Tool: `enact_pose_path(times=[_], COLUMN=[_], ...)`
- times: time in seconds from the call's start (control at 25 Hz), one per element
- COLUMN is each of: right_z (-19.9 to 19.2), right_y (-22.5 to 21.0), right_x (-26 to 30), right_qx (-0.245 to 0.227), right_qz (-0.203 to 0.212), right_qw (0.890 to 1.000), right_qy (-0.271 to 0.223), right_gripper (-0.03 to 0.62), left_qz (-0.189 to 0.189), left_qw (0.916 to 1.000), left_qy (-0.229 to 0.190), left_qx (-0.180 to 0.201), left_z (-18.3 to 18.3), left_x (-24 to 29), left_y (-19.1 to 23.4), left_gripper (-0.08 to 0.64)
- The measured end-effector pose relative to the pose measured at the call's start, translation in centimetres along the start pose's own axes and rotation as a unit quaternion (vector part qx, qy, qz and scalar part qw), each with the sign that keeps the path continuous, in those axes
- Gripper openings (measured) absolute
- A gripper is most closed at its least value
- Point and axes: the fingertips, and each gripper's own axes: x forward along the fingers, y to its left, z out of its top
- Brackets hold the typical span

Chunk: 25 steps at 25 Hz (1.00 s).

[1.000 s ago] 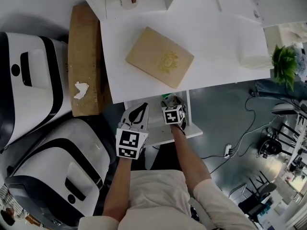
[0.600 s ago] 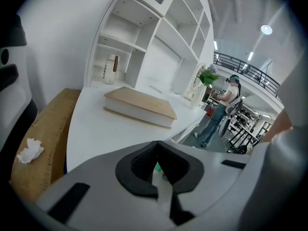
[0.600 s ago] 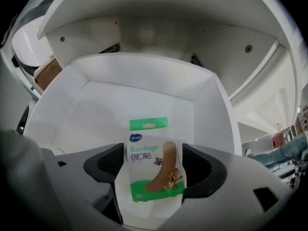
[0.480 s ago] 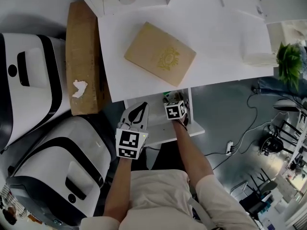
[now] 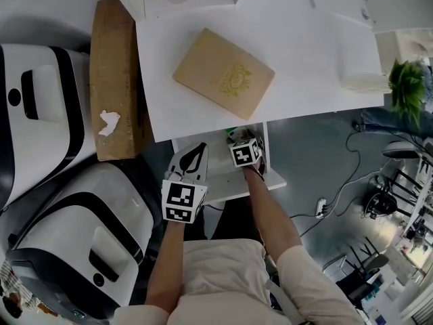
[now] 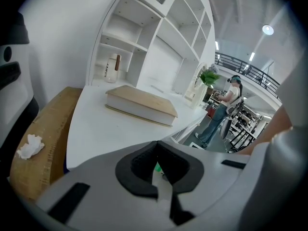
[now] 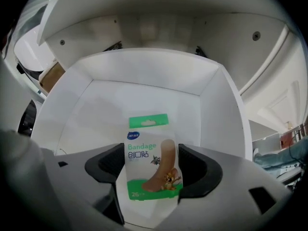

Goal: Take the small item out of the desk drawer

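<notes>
The small item is a green-and-white bandage pack (image 7: 150, 162) lying flat on the floor of the open white drawer (image 7: 144, 88). My right gripper (image 7: 151, 165) points steeply down into the drawer (image 5: 230, 185) and straddles the pack. Its jaws have just been closing a little, and its pads (image 7: 108, 165) stand at the pack's two side edges; I see no squeeze on it. In the head view the right gripper (image 5: 238, 139) is under the desk edge. My left gripper (image 5: 196, 147) hangs shut and empty at the drawer's left side, its tips (image 6: 156, 143) meeting.
A tan book (image 5: 223, 73) lies on the white desk (image 5: 304, 53) above the drawer. A cardboard box (image 5: 115, 80) and white-and-black machines (image 5: 40, 100) stand to the left. A plant (image 5: 406, 87) is at the right. A shelf unit (image 6: 144, 57) rises behind the desk.
The head view has drifted slightly. Both grippers stay about where they were, the right one still in the drawer.
</notes>
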Motion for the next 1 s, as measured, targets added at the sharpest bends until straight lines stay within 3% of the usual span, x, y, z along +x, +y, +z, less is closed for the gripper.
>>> enact_pose_path(times=[0.48,1.0], right_z=[1.7,2.9], right_y=[1.4,1.4], right_x=[-2.5,-8.5], right_qx=[-0.011,0.03], right_qz=[0.003,-0.015], right_qw=[0.999,0.993], right_qy=[-0.048,-0.114], right_gripper=[0.345,0.345], left_qz=[0.01,-0.001], left_qw=[0.9999,0.9998], left_qy=[0.0,-0.013], left_qx=[0.0,0.017], left_z=[-0.8,0.3], left_x=[-1.0,-2.8], left_y=[0.3,-1.6], left_gripper=[0.017,0.017])
